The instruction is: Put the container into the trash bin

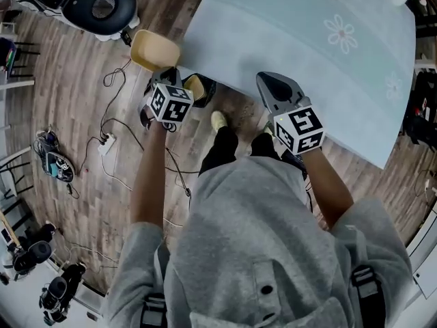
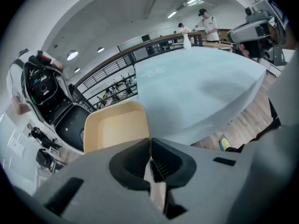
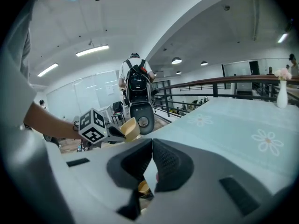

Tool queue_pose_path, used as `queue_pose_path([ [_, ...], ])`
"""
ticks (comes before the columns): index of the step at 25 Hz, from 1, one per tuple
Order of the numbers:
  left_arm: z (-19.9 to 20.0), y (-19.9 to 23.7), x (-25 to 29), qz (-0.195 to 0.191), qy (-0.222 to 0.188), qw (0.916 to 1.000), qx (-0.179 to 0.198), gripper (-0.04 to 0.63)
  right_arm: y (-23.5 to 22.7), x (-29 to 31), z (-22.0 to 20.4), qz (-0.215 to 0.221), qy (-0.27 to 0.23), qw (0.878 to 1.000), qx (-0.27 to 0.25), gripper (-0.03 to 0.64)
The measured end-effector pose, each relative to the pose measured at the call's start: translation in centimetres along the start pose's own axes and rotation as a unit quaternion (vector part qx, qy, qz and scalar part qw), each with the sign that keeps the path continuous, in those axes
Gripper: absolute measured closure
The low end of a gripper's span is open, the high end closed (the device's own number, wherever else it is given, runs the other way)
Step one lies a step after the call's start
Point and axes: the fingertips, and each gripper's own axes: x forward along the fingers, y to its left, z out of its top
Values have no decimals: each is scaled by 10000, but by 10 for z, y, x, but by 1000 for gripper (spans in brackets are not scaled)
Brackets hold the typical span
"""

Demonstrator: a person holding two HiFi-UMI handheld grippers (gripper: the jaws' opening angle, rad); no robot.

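My left tool (image 2: 150, 143) is pinched shut on the rim of the beige container (image 2: 114, 127). It holds the container over the wooden floor (image 1: 68, 108), just off the edge of the pale blue worktop (image 1: 300, 39). My right tool (image 3: 152, 143) is closed on nothing, at the worktop's near edge.

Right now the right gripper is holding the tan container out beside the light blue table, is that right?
No, it is the left gripper that holds the tan container by its rim, out beside the light blue table; the left gripper view shows it. The right gripper is shut.
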Motion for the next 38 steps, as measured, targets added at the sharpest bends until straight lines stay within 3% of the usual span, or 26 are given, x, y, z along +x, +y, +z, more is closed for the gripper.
queue_pose_path([
  [6, -67, 15, 17, -268, 254, 9969, -698, 566, 27, 37, -4, 89, 318, 9994, -68, 591],
  [10, -110, -4, 35, -591, 492, 9918, -1018, 566, 40, 52, -10, 124, 518, 9986, -77, 591],
  [19, -162, -79, 74, -1855, 995, 9749, -733, 566, 44, 59, -33, 8, 975, 9952, -52, 591],
  [25, -164, -86, 93, -1875, 1009, 9754, -564, 565, 38, 57, -46, -68, 1149, 9933, -34, 591],
  [27, -162, -86, 97, -1877, 1062, 9745, -613, 461, 35, 56, -49, -81, 1184, 9929, -14, 591],
  [32, -162, -83, 93, -1860, 1071, 9744, -665, 453, 35, 56, -50, -88, 1136, 9935, 12, 591],
  [38, -140, -75, 70, -1820, 738, 9705, -1400, 454, 24, 43, -35, -235, 875, 9959, 51, 591],
])
